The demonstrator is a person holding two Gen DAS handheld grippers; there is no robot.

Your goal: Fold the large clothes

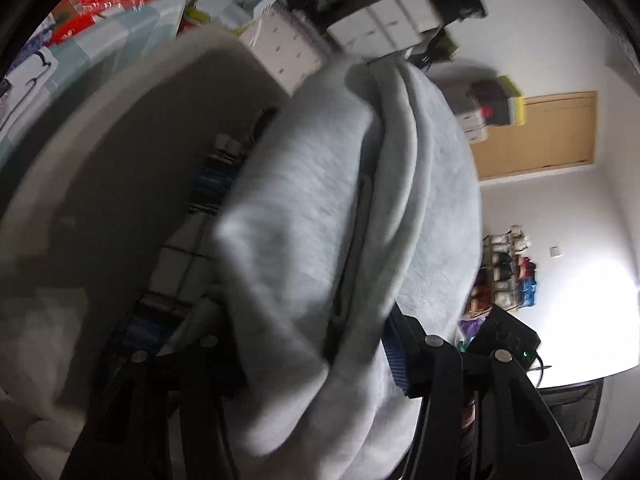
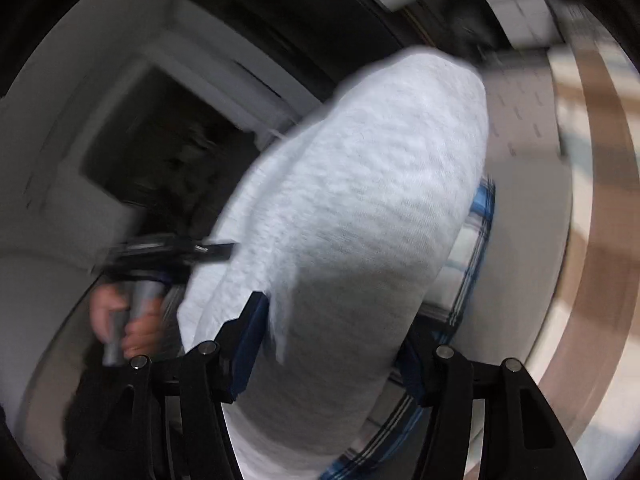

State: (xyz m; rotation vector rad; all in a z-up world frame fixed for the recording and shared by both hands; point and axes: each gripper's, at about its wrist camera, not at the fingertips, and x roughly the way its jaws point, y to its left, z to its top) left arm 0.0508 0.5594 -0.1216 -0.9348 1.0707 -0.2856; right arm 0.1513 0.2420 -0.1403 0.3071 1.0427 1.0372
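From the left wrist, the grey sweatshirt [image 1: 320, 208] bunches in thick folds between the black fingers of the left gripper [image 1: 316, 344], which pinches it. Its long axis runs up and away from the gripper, leaning right towards the white drawers [image 1: 380, 20]. A blue plaid cloth [image 1: 208, 184] lies beneath it on the pale surface [image 1: 120, 152]. The whole view is tipped sideways.

From the right wrist, the same sweatshirt [image 2: 360, 208] fills the gap of the right gripper [image 2: 332, 344], clamped between the blue-padded fingers [image 2: 248, 336]. It stretches up and right, blurred. At left, a hand [image 2: 124, 320] grips the grey handle of the left gripper [image 2: 168, 252].
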